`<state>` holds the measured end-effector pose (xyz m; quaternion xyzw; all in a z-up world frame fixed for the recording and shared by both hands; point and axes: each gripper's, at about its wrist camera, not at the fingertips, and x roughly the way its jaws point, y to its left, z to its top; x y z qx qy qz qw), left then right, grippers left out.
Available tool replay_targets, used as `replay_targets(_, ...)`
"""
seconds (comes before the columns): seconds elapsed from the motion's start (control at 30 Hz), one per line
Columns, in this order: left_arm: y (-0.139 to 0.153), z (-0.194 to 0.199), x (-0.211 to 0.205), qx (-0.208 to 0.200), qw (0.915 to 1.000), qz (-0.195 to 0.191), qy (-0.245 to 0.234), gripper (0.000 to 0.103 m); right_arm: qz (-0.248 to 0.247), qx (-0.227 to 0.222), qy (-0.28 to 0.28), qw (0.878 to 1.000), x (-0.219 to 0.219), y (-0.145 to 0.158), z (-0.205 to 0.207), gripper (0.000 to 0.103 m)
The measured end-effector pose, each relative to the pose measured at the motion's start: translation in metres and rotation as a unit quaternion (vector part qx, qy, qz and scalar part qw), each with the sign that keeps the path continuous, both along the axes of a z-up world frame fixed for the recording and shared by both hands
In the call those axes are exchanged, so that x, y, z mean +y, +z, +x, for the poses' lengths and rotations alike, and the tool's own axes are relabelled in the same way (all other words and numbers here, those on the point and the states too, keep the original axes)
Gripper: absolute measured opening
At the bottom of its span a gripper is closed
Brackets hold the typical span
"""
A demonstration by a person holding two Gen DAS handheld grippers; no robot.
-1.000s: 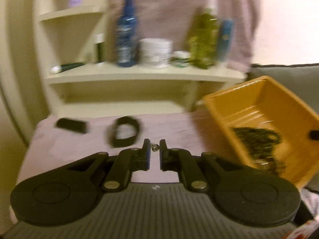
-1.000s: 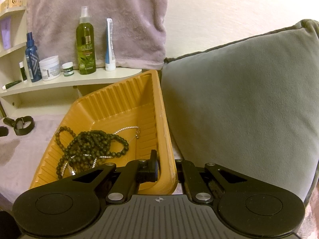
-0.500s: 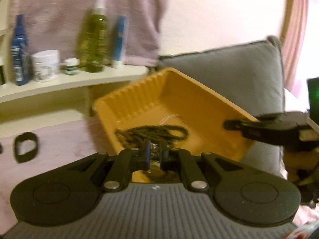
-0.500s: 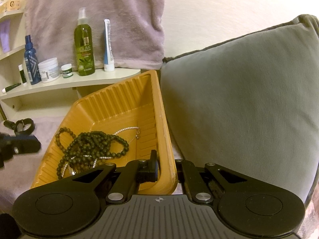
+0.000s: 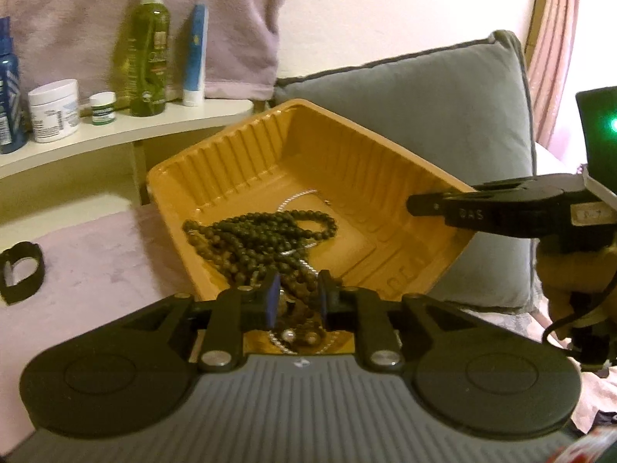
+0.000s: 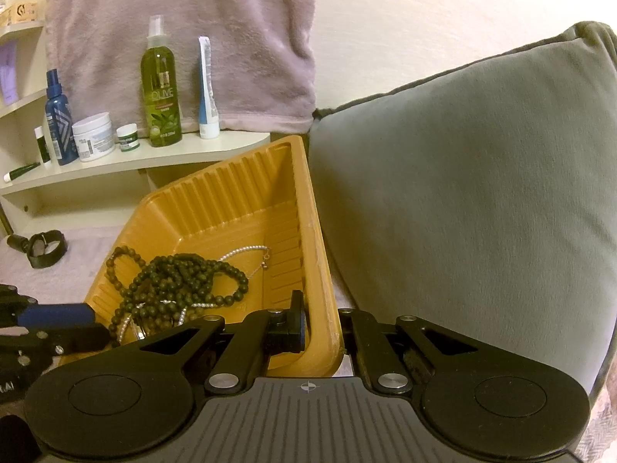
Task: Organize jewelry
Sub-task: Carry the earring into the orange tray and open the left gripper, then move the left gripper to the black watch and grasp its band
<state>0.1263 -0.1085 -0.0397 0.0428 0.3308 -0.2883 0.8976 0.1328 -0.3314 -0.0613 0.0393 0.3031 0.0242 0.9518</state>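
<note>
A ribbed orange plastic tray is held tilted on a mauve fleece cover, with its right rim clamped between the fingers of the right gripper; one pad is seen inside the wall and the other outside it, so these fingers are clenched on the tray's edge. In the left wrist view the same right gripper is seen from the side, reaching over the tray's rim from the right. Inside the tray a tangled string of dark round beads is piled toward the lower, near end, and a thin silver chain is laid partly under and beside it. The left gripper is poised over the near end of the tray, above the bead pile; its jaws have just been opening and now stand a little apart, released, with nothing pressed between the pads, and a small round silvery piece is seen below them among the beads. A grey cushion is propped just behind and to the right of the tray. A black strap loop is left on the fleece cover, well apart from the tray. On a cream shelf a green spray bottle, a blue-and-white tube, a white jar and a dark blue bottle are stood upright.
</note>
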Motion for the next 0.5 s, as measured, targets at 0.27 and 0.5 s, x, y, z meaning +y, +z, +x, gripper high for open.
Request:
replay_targets(0.27,0.007,0.006,0.029,-0.014,0.9986,0.003,0.051,0.017,0.0,0.0,0.0,1.0,0.0,0.0,0.0,0.005)
replay_targets(0.5,0.01,0.011,0.057,-0.022,0.9945,0.017,0.101,0.021,0.0,0.0,0.0,1.0,0.0,0.0,0.0,0.005)
